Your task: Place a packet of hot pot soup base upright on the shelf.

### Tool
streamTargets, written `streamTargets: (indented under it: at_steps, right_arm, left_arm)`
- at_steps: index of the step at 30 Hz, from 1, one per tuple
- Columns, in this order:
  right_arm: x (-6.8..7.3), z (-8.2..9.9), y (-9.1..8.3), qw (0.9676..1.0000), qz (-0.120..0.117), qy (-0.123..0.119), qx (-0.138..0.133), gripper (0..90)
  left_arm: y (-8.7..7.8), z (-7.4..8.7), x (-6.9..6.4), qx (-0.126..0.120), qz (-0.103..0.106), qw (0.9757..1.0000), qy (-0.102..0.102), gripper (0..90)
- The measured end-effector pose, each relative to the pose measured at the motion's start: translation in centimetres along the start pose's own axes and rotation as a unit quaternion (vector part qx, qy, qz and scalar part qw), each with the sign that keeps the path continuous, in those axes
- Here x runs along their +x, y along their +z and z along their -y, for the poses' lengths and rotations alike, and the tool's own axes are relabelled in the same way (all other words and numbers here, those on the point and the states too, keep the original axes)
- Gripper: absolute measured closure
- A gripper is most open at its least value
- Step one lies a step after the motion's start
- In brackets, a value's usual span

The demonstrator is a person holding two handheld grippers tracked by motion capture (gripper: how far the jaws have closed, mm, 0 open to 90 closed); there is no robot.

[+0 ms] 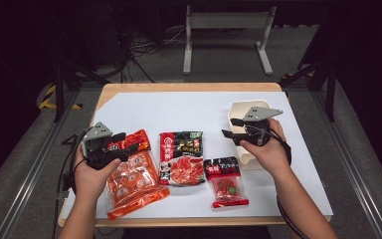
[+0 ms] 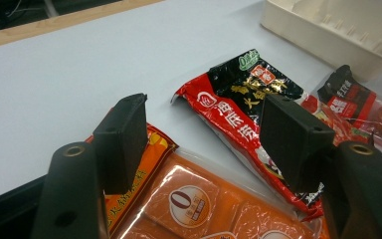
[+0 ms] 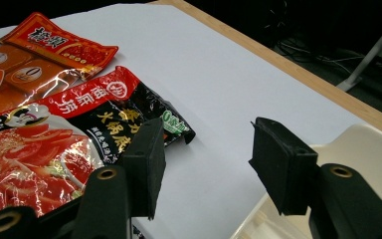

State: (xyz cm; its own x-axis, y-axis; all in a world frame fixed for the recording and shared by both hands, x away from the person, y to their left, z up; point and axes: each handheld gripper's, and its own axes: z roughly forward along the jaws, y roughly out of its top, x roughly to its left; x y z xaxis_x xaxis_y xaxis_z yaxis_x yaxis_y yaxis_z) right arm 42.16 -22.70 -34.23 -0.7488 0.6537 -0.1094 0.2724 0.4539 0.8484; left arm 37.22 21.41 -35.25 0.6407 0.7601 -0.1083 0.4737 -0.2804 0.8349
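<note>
As the table was read from left to right, these notes were taken.

Left gripper (image 1: 124, 144): held low over the top edge of the orange packet (image 1: 132, 181); jaws were seen standing apart in the left gripper view, with nothing pinched between them.

Orange packet: lay flat at the left of the white sheet (image 1: 179, 107), near the front edge, its red header tilted toward the middle. Glossy film over blocky portions was noted, so it was judged soft at the edges, firm in the middle and slippery. A grip on the flat sealed header was judged best.

Red and black pouch (image 1: 180, 157): lay just right of the orange packet, flat, with one top corner slightly lifted (image 2: 179, 94). It was judged light, crinkly and likely to slide.

Small red packet (image 1: 225, 181): lay right of the pouch, near the front edge, just beside the tray.

Right gripper (image 1: 231, 127): held above the near left part of the cream tray (image 1: 241, 107); jaws were seen moderately wide and empty.

Cream tray: stood at the right, rigid, with ribbed inner walls (image 2: 338, 25); nothing was seen in the part that showed.
</note>
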Motion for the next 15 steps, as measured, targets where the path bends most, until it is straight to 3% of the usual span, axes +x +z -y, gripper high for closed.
streamTargets:
  at_steps: [15]
  right_arm:
    - [-0.46, 0.03, -0.47, 0.9997, -0.006, 0.008, -0.021, 42.8]
  left_arm:
    - [-0.05, -0.27, -0.12, -0.013, 0.007, 0.9996, 0.025, 35.0]
